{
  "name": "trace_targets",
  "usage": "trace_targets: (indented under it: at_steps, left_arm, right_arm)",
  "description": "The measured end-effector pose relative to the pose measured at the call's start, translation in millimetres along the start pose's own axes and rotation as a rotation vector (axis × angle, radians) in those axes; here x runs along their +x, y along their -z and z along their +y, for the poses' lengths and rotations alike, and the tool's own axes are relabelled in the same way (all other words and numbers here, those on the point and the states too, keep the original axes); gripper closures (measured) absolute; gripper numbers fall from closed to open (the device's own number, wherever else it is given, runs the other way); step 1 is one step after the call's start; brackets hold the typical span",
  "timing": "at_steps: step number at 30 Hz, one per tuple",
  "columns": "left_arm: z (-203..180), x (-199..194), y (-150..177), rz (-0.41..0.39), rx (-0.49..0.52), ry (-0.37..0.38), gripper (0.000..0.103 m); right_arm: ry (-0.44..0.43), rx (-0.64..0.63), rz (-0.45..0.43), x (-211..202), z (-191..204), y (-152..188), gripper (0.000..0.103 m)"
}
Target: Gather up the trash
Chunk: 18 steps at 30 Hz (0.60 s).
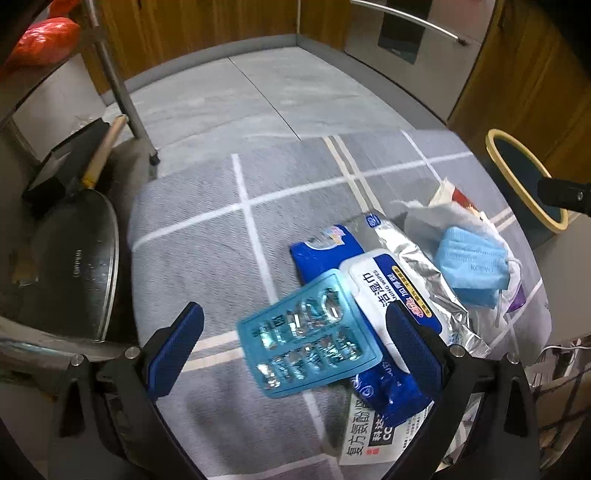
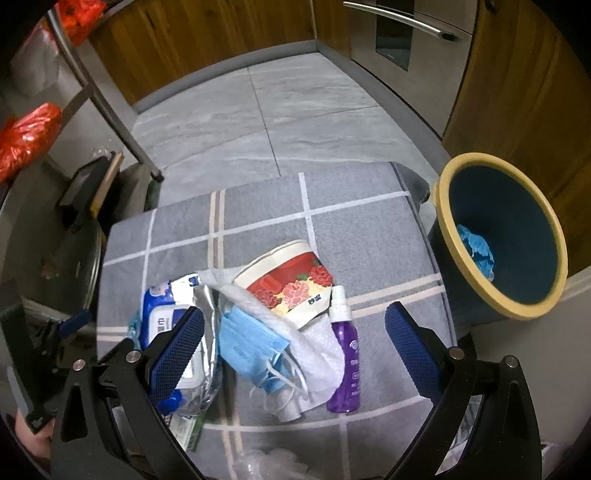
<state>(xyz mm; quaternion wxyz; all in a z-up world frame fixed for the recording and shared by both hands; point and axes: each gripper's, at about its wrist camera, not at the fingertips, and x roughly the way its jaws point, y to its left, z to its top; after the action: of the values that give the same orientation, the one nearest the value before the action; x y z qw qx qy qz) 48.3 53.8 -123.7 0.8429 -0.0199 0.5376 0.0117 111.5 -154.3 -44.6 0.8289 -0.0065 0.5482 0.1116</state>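
Trash lies on a grey checked cloth (image 1: 207, 258). In the left wrist view my open left gripper (image 1: 295, 339) hovers around a blue blister pack (image 1: 306, 336) lying on a wet-wipes packet (image 1: 380, 291), with a white medicine box (image 1: 373, 435) beneath and a blue face mask (image 1: 472, 269) to the right. In the right wrist view my open, empty right gripper (image 2: 295, 343) is over the face mask (image 2: 251, 339), white tissue (image 2: 317, 354), a purple spray bottle (image 2: 345, 358) and a red flowered paper cup (image 2: 291, 280). The yellow-rimmed blue bin (image 2: 517, 206) stands to the right and holds one blue item (image 2: 476, 247).
A lidded pan (image 1: 70, 258) and a wooden-handled tool (image 1: 103, 151) sit left of the table, beside a metal rack leg (image 1: 122, 85). Red bags (image 2: 29, 136) lie on the rack. Grey tile floor (image 2: 295, 110), wooden cabinets and a steel appliance (image 2: 406, 33) lie beyond.
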Motion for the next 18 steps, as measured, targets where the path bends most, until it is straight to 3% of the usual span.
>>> trace_targets:
  at_steps: [4, 9, 11, 12, 13, 14, 15, 17, 18]
  left_arm:
    - [-1.7, 9.7, -0.9, 0.036, -0.026, 0.02, 0.008]
    - [7.7, 20.6, 0.3, 0.1, -0.084, 0.067, 0.037]
    - [9.5, 21.8, 0.0, 0.107, -0.092, 0.091, 0.053]
    - [9.0, 21.4, -0.3, 0.107, -0.089, 0.098, 0.056]
    - [7.9, 20.8, -0.8, 0.104, -0.083, 0.101, 0.068]
    - [6.4, 20.1, -1.6, 0.103, -0.08, 0.106, 0.077]
    - [4.0, 18.8, -2.0, 0.101, -0.074, 0.109, 0.079]
    - [0.8, 17.2, -1.8, 0.095, -0.058, 0.105, 0.091]
    - [0.2, 17.0, -1.8, 0.094, -0.053, 0.104, 0.092]
  right_arm:
    - [0.019, -0.025, 0.012, 7.9, 0.2, -1.5, 0.006]
    - [0.019, -0.092, 0.041, 19.2, 8.2, 2.6, 0.007]
    - [-0.006, -0.116, 0.073, 25.5, 12.2, 6.9, 0.009]
    - [-0.027, -0.114, 0.091, 28.4, 13.2, 8.9, 0.014]
    - [-0.042, -0.107, 0.102, 30.3, 13.4, 10.1, 0.019]
    - [-0.068, -0.09, 0.122, 32.9, 13.1, 11.6, 0.032]
    - [-0.085, -0.079, 0.137, 34.0, 12.9, 13.1, 0.039]
    - [-0.123, -0.062, 0.165, 36.2, 14.0, 16.7, 0.046]
    - [-0.135, -0.061, 0.171, 36.4, 15.4, 17.6, 0.049]
